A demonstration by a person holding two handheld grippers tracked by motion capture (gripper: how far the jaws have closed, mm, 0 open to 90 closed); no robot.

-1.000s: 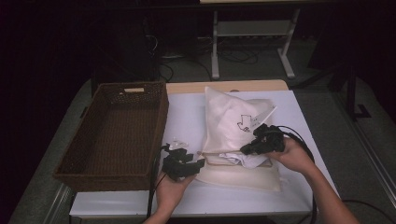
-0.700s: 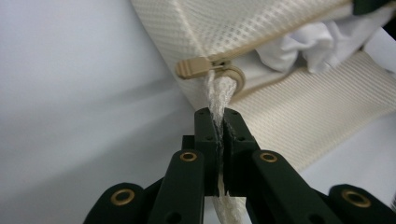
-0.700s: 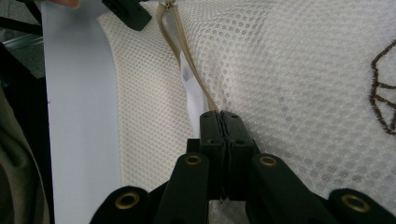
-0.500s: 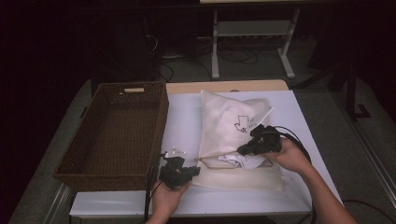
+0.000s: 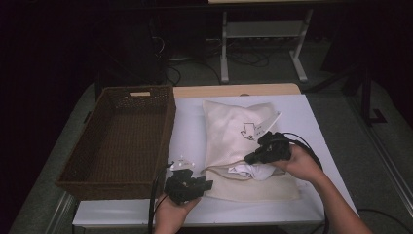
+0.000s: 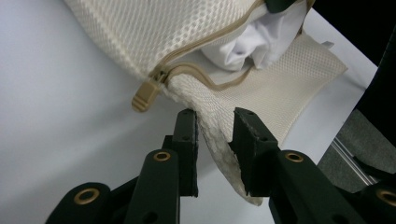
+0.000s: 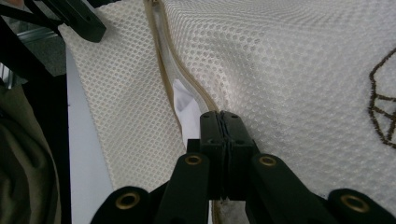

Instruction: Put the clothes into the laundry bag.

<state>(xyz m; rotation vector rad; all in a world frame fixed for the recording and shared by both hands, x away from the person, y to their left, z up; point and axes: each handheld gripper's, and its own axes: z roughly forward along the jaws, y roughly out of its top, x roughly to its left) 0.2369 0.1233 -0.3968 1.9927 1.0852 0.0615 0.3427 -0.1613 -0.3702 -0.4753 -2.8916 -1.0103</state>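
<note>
High view: cream mesh bag (image 5: 241, 146) flat on white table (image 5: 316, 122), right of wicker basket (image 5: 122, 141), w/ a strip of table between. Zip opening near bag's lower end, white cloth (image 5: 253, 170) bulging out of it. Right gripper (image 5: 251, 158) on upper lip of opening, held by right hand (image 5: 297, 163); prob. lifting that lip to keep mouth wide. Left gripper (image 5: 207, 184) at bag's near-left corner, just beside basket's front-right corner; left hand (image 5: 170, 214) under it at table edge. Basket looks empty.

Left gripper view: jaws parted, a fold of bag's lower edge (image 6: 219, 135) standing between them, pads not visibly pressing it; so spread, not yet nipping. Tan zip pull (image 6: 144, 93) just up-left of jaws, at end of zip track. White cloth (image 6: 252, 44) showing through gap beyond. Placement reads as set to pin lower lip down against right side's pull.

Right gripper view: jaws pressed tight together, pinching mesh right at zip tape (image 7: 187, 88). Sliver of white cloth (image 7: 184, 100) in slit just left of tips. Embroidered motif (image 7: 380, 102) at right edge. Left gripper (image 7: 74, 14) top-left, well apart.
</note>
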